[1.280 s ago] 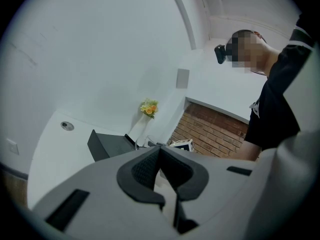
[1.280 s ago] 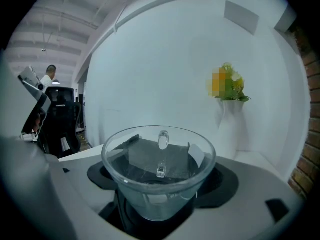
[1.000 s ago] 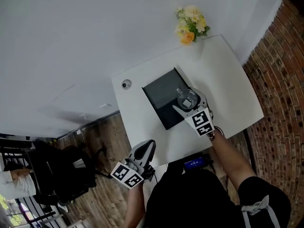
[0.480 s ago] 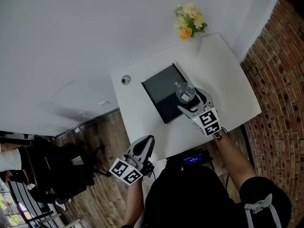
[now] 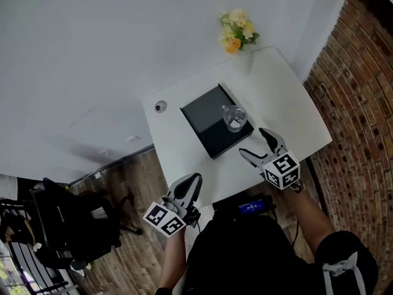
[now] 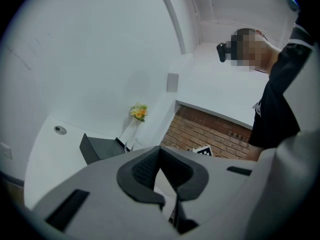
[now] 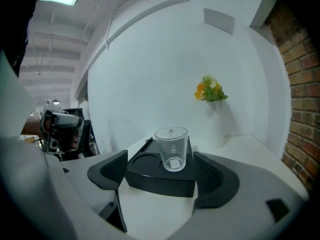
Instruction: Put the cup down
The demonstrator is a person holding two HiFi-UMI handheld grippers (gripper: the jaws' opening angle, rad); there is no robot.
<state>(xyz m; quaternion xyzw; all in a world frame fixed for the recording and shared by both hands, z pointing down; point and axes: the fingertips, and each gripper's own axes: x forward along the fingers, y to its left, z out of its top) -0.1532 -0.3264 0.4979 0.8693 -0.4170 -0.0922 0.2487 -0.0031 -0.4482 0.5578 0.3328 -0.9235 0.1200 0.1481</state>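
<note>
The clear, straight-walled glass cup (image 7: 172,148) stands upright on a matte black square slab (image 7: 160,178), straight ahead of the right gripper (image 7: 159,171). That gripper's jaws are spread wide, and its dark ribbed pads (image 7: 216,176) sit short of the cup, touching nothing. A shallow round recess is moulded into the slab to the left of the cup. The slab lies on a smooth white counter (image 5: 285,100). Beyond the cup, yellow and orange flowers (image 7: 210,90) stand against the wall. The left gripper (image 6: 161,156) hangs off the counter's near edge with its pads pressed together, empty.
</note>
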